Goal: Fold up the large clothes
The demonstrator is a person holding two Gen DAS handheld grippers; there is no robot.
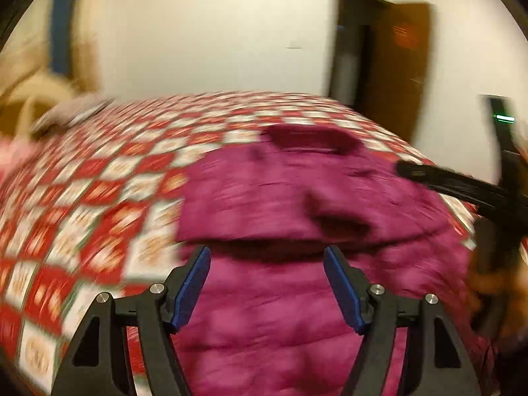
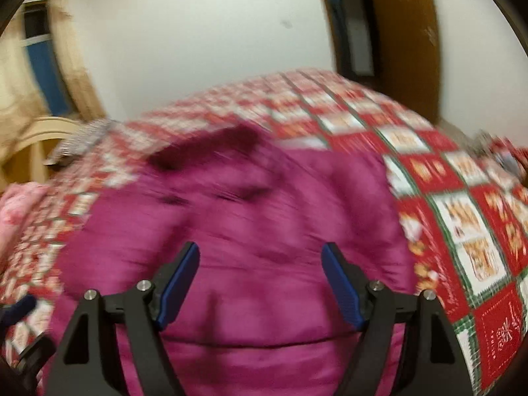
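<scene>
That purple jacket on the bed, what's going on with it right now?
A person holding a gripper in each hand is folding the magenta padded jacket, which lies partly folded on a bed with a red and white checked bedspread. The left gripper and the right gripper both hang open above the jacket with nothing between their pads. The pictures are blurred by motion, so the fold lines are hard to make out.

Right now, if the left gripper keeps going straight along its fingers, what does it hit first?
Most likely the magenta jacket on the checked bedspread. The left gripper is open and empty, aimed at it; blur leaves depth unclear.
</scene>
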